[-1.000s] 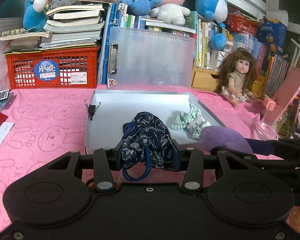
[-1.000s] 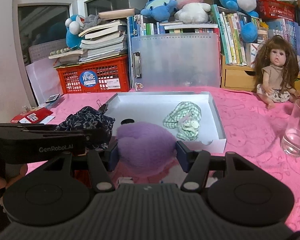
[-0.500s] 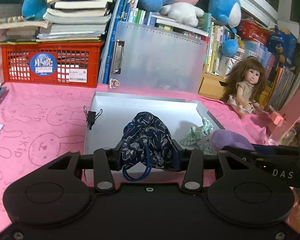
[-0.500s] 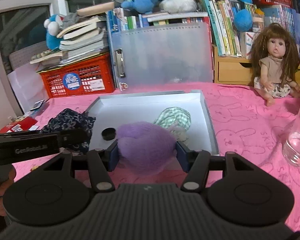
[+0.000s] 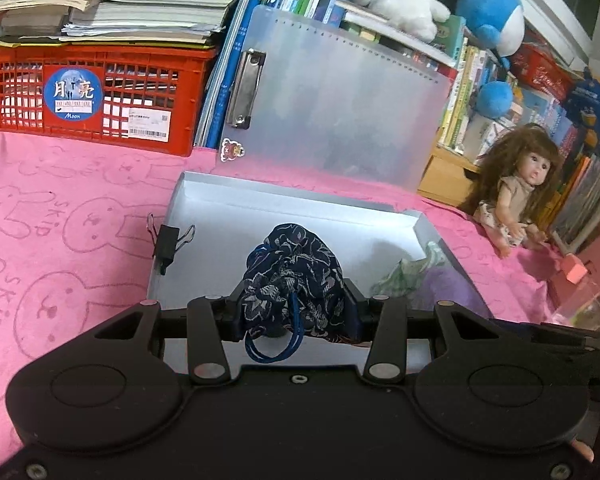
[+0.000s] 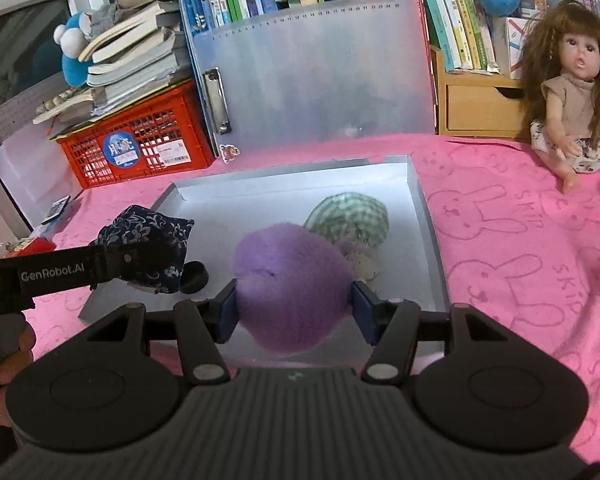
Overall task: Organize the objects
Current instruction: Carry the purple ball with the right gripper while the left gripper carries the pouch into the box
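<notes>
My left gripper (image 5: 292,312) pinches a dark blue flowered drawstring pouch (image 5: 292,276) and holds it over the near left part of the shallow gray box (image 6: 416,184). My right gripper (image 6: 292,308) squeezes a fuzzy purple ball (image 6: 290,284) over the near edge of that box. A green checked pouch (image 6: 348,216) lies inside, just behind the ball. A small black cap (image 6: 196,276) sits in the box too. A black binder clip (image 5: 167,242) grips the left wall.

We see matt black plastic on the left gripper (image 5: 294,316) w/ a printed cloth pouch (image 5: 292,280), a fuzzy purple plush (image 6: 292,292) in the right gripper (image 6: 294,312), a smooth grey cardboard-looking tray (image 6: 424,216), terry-like pink cloth (image 5: 72,216), and a glossy red plastic crate (image 5: 96,96) far left.
</notes>
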Tool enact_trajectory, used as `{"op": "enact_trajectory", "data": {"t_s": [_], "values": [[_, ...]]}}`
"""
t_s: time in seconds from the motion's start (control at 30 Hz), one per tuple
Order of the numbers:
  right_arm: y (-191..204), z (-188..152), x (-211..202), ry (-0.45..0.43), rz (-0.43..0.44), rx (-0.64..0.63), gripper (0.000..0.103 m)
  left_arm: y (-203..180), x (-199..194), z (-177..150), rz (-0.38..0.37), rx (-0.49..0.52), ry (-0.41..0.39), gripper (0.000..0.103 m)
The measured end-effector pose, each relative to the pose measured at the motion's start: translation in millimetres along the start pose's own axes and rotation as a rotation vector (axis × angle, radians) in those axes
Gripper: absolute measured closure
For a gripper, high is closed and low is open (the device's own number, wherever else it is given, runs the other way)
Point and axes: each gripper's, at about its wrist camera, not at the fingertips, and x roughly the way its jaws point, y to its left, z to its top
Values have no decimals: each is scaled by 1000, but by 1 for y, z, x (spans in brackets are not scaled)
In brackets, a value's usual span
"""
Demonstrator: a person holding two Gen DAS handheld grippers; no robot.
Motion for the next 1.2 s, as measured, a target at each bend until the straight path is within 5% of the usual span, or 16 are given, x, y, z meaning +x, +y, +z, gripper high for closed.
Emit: {"op": "enact_trajectory", "data": {"t_s": [0.77, 0.9, 1.03, 1.2], "values": [[-7, 3, 31, 49, -32, 5, 46, -2, 41, -1, 47, 30, 49, 59], [-5, 3, 28, 41, -25, 1, 34, -3, 39, -1, 52, 37, 50, 51], [-4, 5, 22, 25, -18, -5, 31, -6, 31, 0, 35, 62, 16, 31], [-3, 9, 11, -3, -16, -7, 31, -9, 18, 6, 35, 70, -9, 28]]}}
